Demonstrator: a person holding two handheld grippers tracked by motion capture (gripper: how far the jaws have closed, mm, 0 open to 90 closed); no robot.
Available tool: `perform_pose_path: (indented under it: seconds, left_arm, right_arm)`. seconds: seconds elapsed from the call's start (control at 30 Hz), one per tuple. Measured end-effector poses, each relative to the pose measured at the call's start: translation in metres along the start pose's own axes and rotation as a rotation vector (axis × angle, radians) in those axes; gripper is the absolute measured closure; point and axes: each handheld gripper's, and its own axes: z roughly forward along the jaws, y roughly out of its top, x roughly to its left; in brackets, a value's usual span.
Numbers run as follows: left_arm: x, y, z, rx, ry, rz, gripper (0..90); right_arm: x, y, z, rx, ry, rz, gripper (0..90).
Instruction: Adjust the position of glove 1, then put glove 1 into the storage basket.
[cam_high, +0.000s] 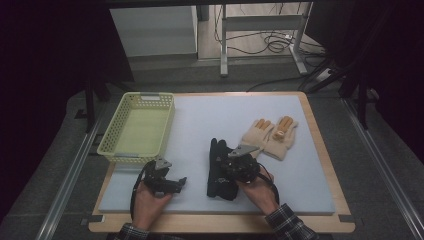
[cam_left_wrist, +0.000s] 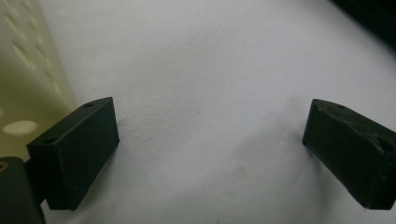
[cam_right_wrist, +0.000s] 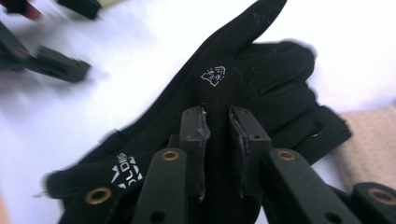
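The right gripper (cam_right_wrist: 217, 154) hovers over the black glove (cam_right_wrist: 243, 88) lying mid-mat beside the beige gloves (cam_high: 272, 136), its jaws a narrow gap apart with nothing pinched. To grip well, press down until fabric bunches between the pads, then clench; the left gripper (cam_left_wrist: 210, 140) rests wide open by the yellow basket (cam_high: 137, 127)
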Motion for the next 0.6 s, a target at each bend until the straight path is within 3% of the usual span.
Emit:
perform_pose_path:
  seconds: [0.13,0.27,0.43,0.6]
  left_arm:
    - [0.0,0.0,0.0,0.0,0.0,0.001,3.5]
    - [0.0,0.0,0.0,0.001,0.0,0.0,3.5]
    - [0.0,0.0,0.0,0.0,0.001,0.0,3.5]
    - [0.0,0.0,0.0,0.001,0.0,0.0,3.5]
  right_arm:
    - [0.0,-0.007,0.012,0.018,-0.011,-0.013,58.7]
    - [-0.004,-0.003,0.005,0.008,0.006,0.005,47.5]
    - [-0.011,0.0,-0.017,-0.042,0.017,0.013,46.2]
    - [-0.018,-0.006,-0.035,-0.049,0.005,0.009,47.8]
